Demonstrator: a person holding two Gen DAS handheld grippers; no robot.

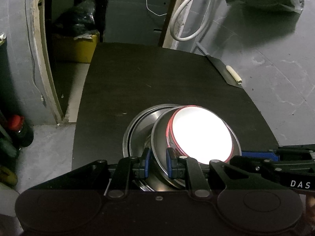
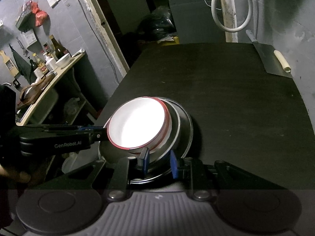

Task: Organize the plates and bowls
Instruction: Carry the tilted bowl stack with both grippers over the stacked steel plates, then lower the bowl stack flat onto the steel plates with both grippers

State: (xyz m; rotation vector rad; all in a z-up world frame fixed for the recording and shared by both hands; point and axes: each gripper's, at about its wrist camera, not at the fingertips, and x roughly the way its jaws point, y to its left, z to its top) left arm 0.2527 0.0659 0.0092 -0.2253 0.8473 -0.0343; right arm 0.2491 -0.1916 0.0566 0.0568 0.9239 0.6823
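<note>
Item: stack of dishes, near edge of a black table [image 2: 226, 82].

Contents: a white bowl [image 2: 137, 122] with a red rim is seated in a steel bowl [image 1: 163, 137], which is tilted and rests in a wider steel plate [image 1: 135, 125]. The white interior is overexposed, so nothing can be told of its contents. Whether a second red-rimmed bowl lies under the first cannot be told, though a second red line is seen below the rim in the right wrist view.

Left gripper [image 1: 158, 162]: its blue pads [image 1: 146, 163] are set on either side of the steel bowl's near rim, outer pad outside the wall, inner pad inside. The jaws are narrowly parted, with the rim between them; firm contact cannot be confirmed.

Right gripper [image 2: 159, 162]: its pads [image 2: 174, 164] straddle the stack's near edge in the same manner, gap narrow, a rim between them. Which rim is held, bowl or plate, cannot be told.

Elsewhere: a cleaver [image 2: 273, 61] with a pale handle [image 2: 282, 60] lies at the far right of the table, well apart. A hose [image 2: 228, 7] hangs on the far wall. Bottles [image 2: 57, 49] are kept on a shelf at far left.

Step in hand (judged): nesting is done in part; the tilted steel bowl is being seated or lifted by both grippers.

Next move (judged): the bowl is to be levelled so that it sits flat in the plate. Even motion of both grippers is called for, lest the white bowl slide out.
</note>
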